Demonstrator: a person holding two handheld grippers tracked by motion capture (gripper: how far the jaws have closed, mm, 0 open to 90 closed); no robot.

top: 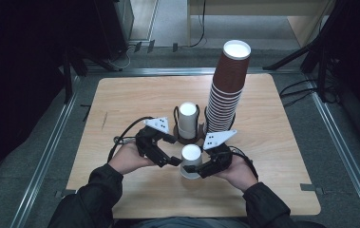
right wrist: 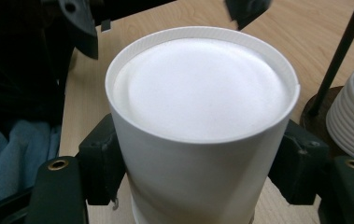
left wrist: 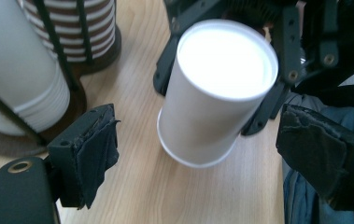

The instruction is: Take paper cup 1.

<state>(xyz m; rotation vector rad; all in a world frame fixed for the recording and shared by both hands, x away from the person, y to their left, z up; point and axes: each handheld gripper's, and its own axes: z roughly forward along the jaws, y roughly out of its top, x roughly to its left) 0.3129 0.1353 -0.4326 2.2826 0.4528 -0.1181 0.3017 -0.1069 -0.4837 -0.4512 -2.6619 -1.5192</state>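
- Left claw (top: 173, 160), lower centre-left of the high view: held in the person's left hand (top: 127, 159), its tips just beside the white cup. In the left gripper view its jaws stand wide apart with the cup between them and farther off, touching neither, so it is released.
- White cup (top: 191, 160), lower centre of the high view: upside down, its base up, rim on the worktop (top: 135, 95); in the left gripper view (left wrist: 214, 93) it leans slightly.
- Right claw (top: 205, 167), just right of the cup: held in the right hand (top: 238, 172). In the right gripper view its two pads (right wrist: 101, 163) press the cup (right wrist: 198, 116) on both sides, grasping it.
- Centre of the high view, behind the cup: a short stack of white cups (top: 187, 119) in a wire holder (top: 175, 114).
- Right of that, reaching to the upper frame: a tall stack of brown cups (top: 226, 88), also upside down.
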